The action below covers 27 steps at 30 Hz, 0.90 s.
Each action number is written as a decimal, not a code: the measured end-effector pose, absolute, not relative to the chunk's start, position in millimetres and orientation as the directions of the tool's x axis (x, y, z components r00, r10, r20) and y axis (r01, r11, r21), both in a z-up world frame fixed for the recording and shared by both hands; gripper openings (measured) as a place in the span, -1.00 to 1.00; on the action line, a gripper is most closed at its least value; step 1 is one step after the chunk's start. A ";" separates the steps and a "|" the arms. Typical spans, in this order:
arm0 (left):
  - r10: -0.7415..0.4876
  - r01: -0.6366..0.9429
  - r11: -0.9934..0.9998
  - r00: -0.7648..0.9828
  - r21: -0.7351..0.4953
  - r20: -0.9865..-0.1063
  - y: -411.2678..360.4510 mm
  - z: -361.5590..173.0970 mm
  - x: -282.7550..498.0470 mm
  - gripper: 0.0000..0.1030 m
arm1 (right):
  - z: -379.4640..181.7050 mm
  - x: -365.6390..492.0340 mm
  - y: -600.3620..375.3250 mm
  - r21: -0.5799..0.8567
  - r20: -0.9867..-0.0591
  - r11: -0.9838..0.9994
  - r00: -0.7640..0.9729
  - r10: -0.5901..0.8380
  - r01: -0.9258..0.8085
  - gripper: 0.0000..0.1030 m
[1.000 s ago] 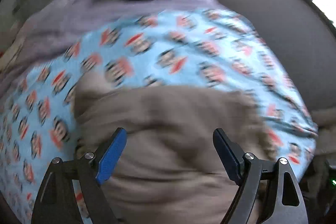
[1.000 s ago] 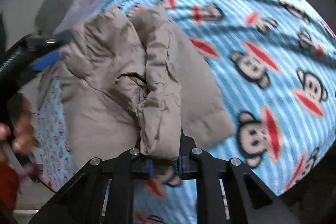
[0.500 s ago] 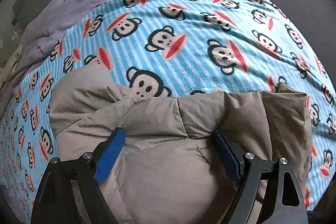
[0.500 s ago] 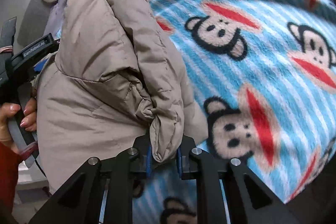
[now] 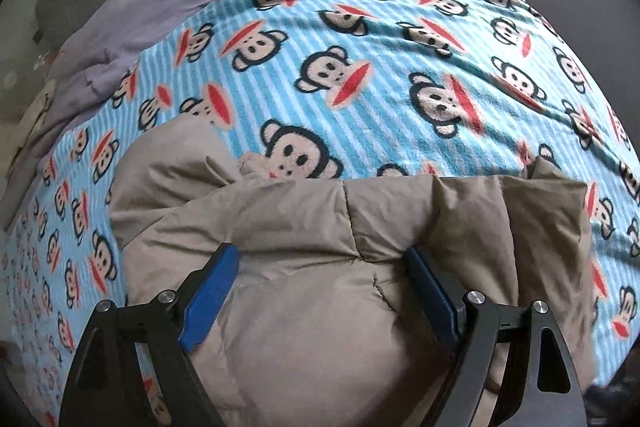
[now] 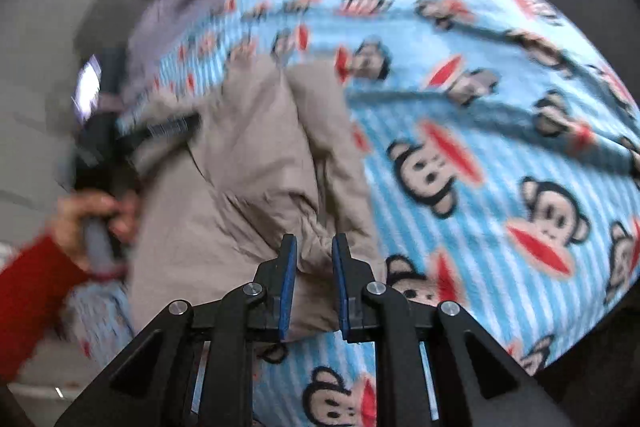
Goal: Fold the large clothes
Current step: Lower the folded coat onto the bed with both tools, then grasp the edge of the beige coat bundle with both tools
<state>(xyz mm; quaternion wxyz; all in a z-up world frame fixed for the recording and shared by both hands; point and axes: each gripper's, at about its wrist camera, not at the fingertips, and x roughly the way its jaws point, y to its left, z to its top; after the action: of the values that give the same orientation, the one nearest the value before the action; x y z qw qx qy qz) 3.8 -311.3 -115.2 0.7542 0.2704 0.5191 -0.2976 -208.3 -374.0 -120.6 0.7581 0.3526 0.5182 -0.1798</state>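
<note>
Left tongs (image 5: pixel 320 291) spread wide over padded beige quilted jacket (image 5: pixel 320 307), lying near-left on blue striped monkey-print fleece blanket (image 5: pixel 360 39). Right tongs (image 6: pixel 314 283) slightly parted, gripping nothing. Step: fold laid. Next: regrip far edge.

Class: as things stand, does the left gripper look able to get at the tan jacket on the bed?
Probably yes: the left gripper is open, right over the jacket, with nothing between.
</note>
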 end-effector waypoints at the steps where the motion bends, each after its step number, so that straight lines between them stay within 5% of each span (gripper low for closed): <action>1: -0.168 0.724 0.684 0.277 0.090 -0.946 -307.4 -109.8 3.4 0.66 | -132.0 -205.3 -369.9 0.320 -0.929 0.701 0.356 0.100 0.637 -0.64; 16: -0.131 0.654 0.756 0.199 0.032 -0.971 -188.9 -59.2 -45.0 0.66 | -175.2 -191.5 -375.1 0.315 -0.944 0.716 0.282 0.170 0.623 -0.65; 27: -0.176 0.633 0.773 0.174 -0.027 -0.969 -144.6 -59.9 -55.6 0.82 | -136.7 -185.2 -344.9 0.234 -0.964 0.674 0.258 0.066 0.701 -0.57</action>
<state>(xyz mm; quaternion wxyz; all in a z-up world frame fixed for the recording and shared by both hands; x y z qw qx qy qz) -55.6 -144.6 -59.9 0.7405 0.1963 0.5817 -0.2733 -185.2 -344.9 -136.7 0.7174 0.3379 0.5677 -0.2210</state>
